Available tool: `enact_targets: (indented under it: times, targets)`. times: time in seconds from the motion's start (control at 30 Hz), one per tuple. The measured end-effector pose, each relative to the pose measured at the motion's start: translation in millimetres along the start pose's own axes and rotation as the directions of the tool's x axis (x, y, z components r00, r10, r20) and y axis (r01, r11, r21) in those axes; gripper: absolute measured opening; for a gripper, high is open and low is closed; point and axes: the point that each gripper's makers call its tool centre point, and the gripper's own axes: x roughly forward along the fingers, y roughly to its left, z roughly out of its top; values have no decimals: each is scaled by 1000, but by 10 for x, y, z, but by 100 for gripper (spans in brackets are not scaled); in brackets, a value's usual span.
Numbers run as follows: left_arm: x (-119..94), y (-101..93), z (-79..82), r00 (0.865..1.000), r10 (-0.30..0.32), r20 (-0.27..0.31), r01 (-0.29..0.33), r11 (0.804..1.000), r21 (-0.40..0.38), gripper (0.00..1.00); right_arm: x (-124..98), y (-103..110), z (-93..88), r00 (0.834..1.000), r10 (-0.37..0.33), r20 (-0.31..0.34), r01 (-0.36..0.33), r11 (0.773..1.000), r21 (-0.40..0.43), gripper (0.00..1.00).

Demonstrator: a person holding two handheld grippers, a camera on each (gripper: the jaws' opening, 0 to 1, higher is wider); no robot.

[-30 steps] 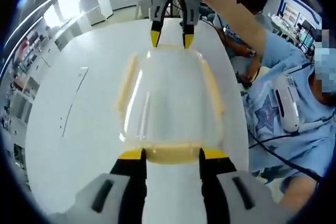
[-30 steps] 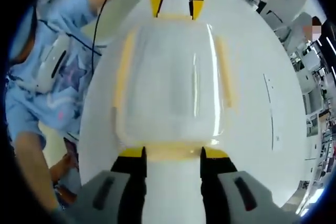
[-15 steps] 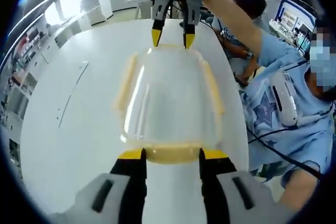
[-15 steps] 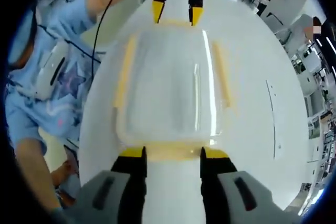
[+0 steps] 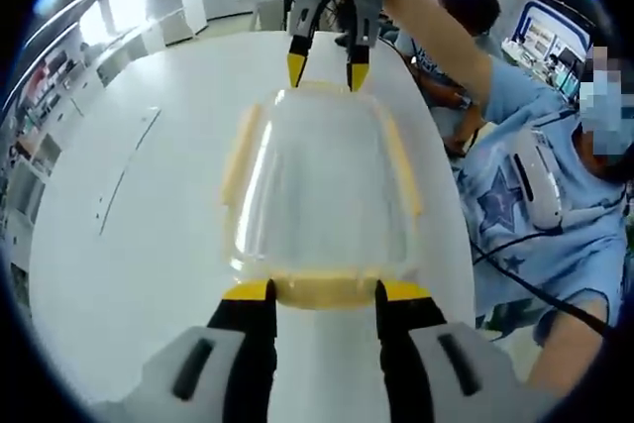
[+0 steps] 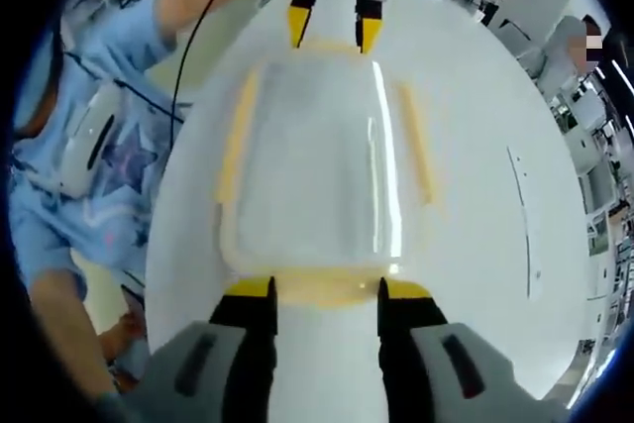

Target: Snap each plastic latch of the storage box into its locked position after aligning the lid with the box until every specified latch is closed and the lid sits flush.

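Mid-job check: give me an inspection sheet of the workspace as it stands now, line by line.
Surface: white table, bare around the box.
Job's things: clear storage box with lid on; yellow latches along all four sides, long-side latch flared outward; end latch between the left gripper's jaws.
Clutter: nothing seen.
Grippers: left gripper and right gripper open, one at each end of the box.
Cables: black cable running across the person's shirt.
Surroundings: person in blue shirt beside the table; shelving in the background.
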Motion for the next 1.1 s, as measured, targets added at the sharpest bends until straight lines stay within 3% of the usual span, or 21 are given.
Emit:
enact_targets:
  times: [0.3,0.9,1.1]
  targets:
    - [38,118,-63,1000,-23,19,24,999,-26,39,14,-63,17,1000,-3,9,3,1000,18,39]
    - [72,133,-132,1000,-18,20,19,999,-30,40,52,-64,31,1000,-2,5,1,999,38,39]
    - [56,123,-132,1000,-12,10,12,1000,-29,40,65,-49,34,999,-4,41,2,999,48,39]
